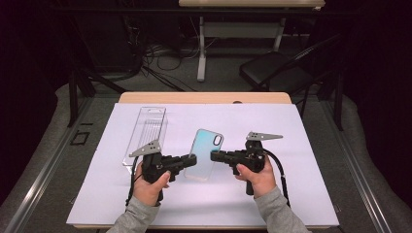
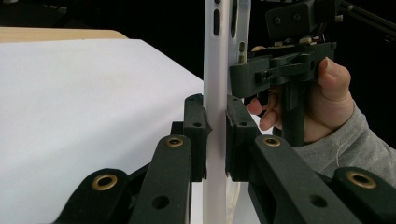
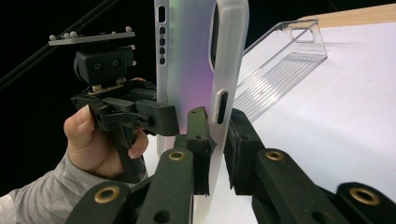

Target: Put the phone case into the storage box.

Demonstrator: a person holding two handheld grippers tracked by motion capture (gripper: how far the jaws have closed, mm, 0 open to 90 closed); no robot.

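Case (image 1: 208, 154): phone case, translucent white rim, back shading from teal-blue to pale lilac; oval camera opening near the top corner; slots and small holes cut along the edges.
Case, position: held clear above the middle of the surface (image 1: 301, 194), between the two claws, top end pointing away from the person, back facing up in the high view.
Left claw (image 1: 192, 159): pinching the case's left long edge; in the left gripper view the jaws press on either side of the thin rim (image 2: 215, 116).
Right claw (image 1: 214, 155): pinching the opposite long edge, just below a side slot; in the right gripper view both jaws bear on the rim (image 3: 219, 126).
Hands: left hand (image 1: 148, 184) and right hand (image 1: 256, 175) each wrap a gripper's handle; grey sleeves.
Surface: wooden top under a white sheet.
Box (image 1: 145, 133): clear plastic package, ribbed, with a hang tab, lying flat on the sheet left of the case, behind the left claw.
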